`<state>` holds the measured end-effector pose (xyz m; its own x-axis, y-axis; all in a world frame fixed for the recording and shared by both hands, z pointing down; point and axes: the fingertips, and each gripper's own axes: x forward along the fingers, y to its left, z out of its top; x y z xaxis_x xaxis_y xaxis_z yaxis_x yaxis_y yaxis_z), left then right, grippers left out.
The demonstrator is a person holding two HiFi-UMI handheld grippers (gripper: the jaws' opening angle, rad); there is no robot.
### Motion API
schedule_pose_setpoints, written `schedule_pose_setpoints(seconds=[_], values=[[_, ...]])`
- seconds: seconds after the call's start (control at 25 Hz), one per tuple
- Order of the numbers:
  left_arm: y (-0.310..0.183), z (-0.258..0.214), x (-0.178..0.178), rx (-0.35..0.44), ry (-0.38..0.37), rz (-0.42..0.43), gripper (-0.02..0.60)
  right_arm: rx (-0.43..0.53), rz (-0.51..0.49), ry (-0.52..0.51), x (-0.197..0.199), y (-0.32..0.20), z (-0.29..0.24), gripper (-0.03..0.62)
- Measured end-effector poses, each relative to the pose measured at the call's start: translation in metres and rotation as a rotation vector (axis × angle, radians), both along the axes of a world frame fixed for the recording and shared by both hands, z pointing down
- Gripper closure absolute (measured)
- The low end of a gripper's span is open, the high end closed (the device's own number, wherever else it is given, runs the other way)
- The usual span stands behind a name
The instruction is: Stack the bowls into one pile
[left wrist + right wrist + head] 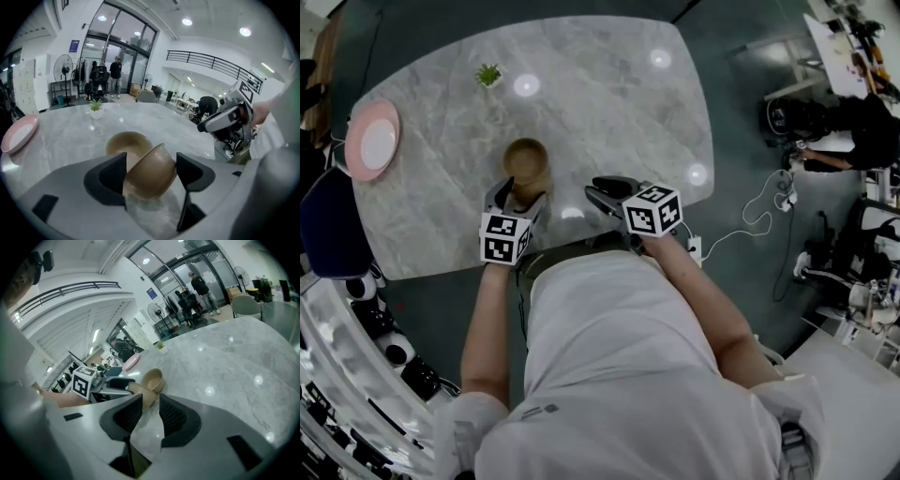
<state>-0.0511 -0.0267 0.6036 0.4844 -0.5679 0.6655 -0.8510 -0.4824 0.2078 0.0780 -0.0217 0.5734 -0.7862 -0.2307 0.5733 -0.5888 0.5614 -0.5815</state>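
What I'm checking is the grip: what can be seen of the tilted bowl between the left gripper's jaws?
The tilted bowl is tan, smooth and matte, plastic-looking. It leans rim-first on a matching upright bowl on the marble table. It sits between the left gripper's open jaws: the left one looks to touch it, a narrow gap shows at the right.

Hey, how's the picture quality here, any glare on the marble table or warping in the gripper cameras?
Head view: ceiling lights glare as round white spots on the marble table. Left gripper view: fisheye bends the balcony railing; the near bowl looks soft. Right gripper view: tilted horizon, black corners, more glare spots.
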Motion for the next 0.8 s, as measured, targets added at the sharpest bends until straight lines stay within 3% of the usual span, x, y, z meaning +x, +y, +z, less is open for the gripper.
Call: schedule_pose_setpoints(seconds=[0.2, 0.24, 0.32, 0.4, 0.8], values=[[0.021, 0.006, 0.005, -0.007, -0.072, 0.088, 0.271, 0.002, -0.007, -0.007, 0.001, 0.001, -0.001, 0.479], [0.025, 0.006, 0.006, -0.004, -0.081, 0.101, 0.291, 0.003, -0.008, -0.008, 0.002, 0.002, -0.001, 0.479], [0.032, 0.005, 0.009, -0.002, -0.088, 0.118, 0.389, 0.003, -0.008, -0.010, 0.004, 0.003, -0.001, 0.481], [0.037, 0.007, 0.011, -0.006, -0.088, 0.126, 0.433, 0.003, -0.008, -0.013, 0.005, 0.005, -0.001, 0.484], [0.049, 0.001, 0.017, -0.007, -0.093, 0.120, 0.528, -0.003, -0.015, -0.024, 0.009, 0.013, 0.000, 0.491]])
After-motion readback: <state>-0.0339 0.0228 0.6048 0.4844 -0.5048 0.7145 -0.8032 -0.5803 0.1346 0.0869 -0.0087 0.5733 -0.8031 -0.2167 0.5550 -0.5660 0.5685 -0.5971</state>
